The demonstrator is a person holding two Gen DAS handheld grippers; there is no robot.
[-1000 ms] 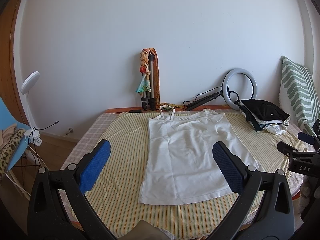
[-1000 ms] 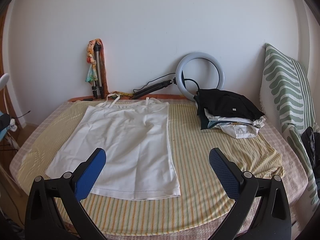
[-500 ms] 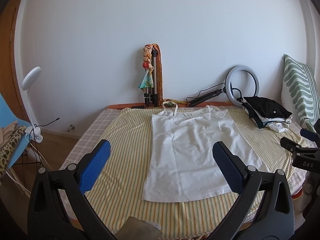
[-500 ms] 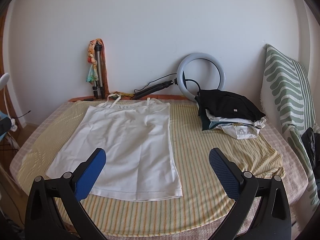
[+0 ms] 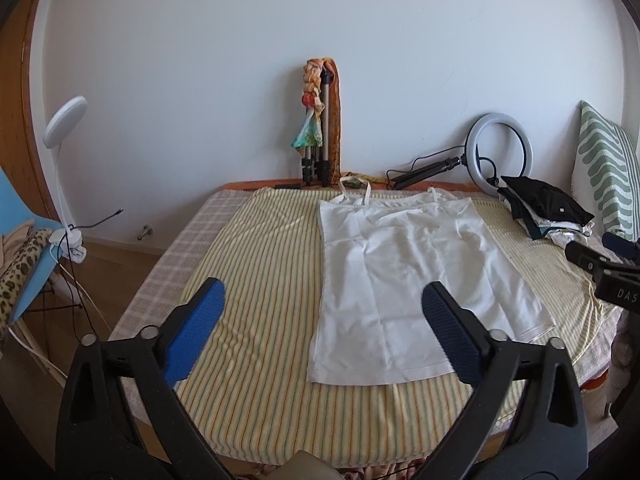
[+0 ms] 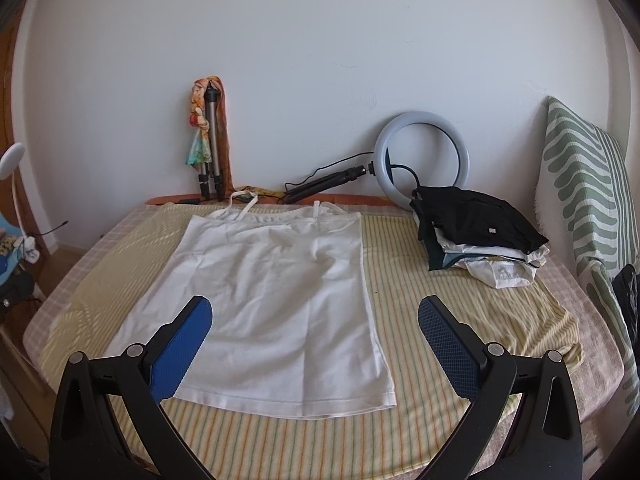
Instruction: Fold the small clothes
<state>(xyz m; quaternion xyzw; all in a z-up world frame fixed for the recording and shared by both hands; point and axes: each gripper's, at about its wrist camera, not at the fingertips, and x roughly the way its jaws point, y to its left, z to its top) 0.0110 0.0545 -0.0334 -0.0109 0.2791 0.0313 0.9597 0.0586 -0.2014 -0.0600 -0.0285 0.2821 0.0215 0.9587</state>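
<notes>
A white strappy top (image 5: 404, 276) lies spread flat on the striped yellow sheet (image 5: 260, 280), straps toward the wall; it also shows in the right wrist view (image 6: 272, 304). My left gripper (image 5: 320, 300) is open and empty, above the sheet near the top's lower left hem. My right gripper (image 6: 314, 314) is open and empty, above the top's lower hem. The right gripper's black tip (image 5: 592, 258) shows at the right edge of the left wrist view.
A stack of folded clothes with a black one on top (image 6: 476, 236) sits at the back right. A ring light (image 6: 424, 160), a tripod (image 6: 212, 148) and a green-patterned cushion (image 6: 584, 200) stand by the wall. A chair and lamp (image 5: 60, 152) stand left of the bed.
The left gripper has drifted left and back a little, so the top sits further right in its view. The right gripper has barely moved. Both stay open.
</notes>
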